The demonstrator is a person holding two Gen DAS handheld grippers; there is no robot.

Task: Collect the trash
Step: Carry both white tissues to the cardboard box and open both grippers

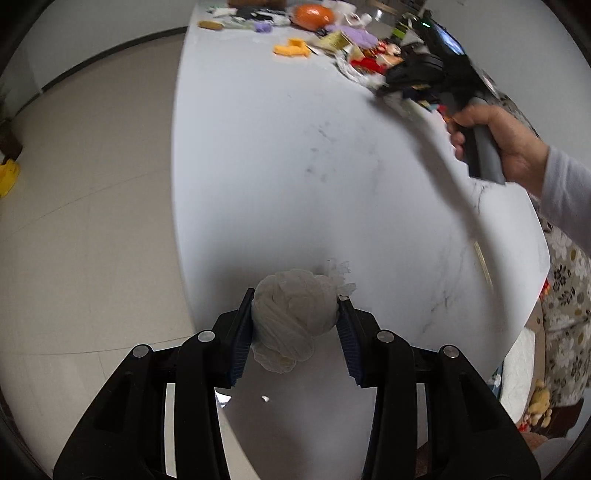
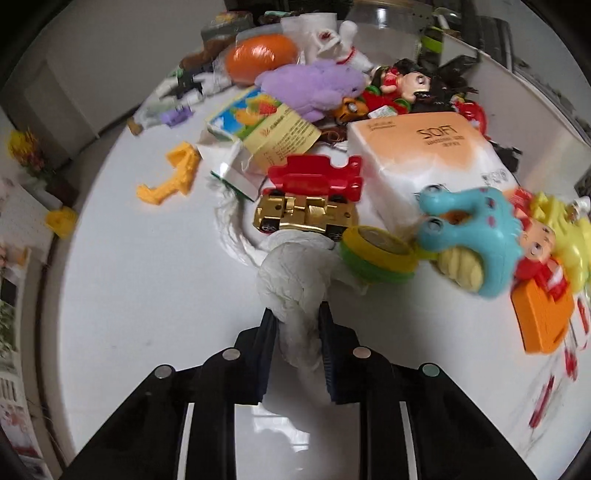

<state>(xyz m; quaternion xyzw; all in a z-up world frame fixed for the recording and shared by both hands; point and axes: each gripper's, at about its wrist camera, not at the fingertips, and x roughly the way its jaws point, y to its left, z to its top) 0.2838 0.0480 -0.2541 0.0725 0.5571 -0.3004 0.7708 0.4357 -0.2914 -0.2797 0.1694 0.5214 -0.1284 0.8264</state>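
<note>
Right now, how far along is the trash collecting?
Done: nothing visibly binned; no bin shows. In hand: the left gripper clamps a crumpled tissue wad over the table edge, and the right gripper pinches a twisted tissue beside the gold toy car. Left: the opened carton among the toys.

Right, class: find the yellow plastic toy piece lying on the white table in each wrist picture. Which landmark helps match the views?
Left wrist: the yellow toy piece is near the top centre, at the table's far end.
Right wrist: the piece is left of centre, on bare table beside the clutter.
Shared landmark: the round orange object beyond it.
</note>
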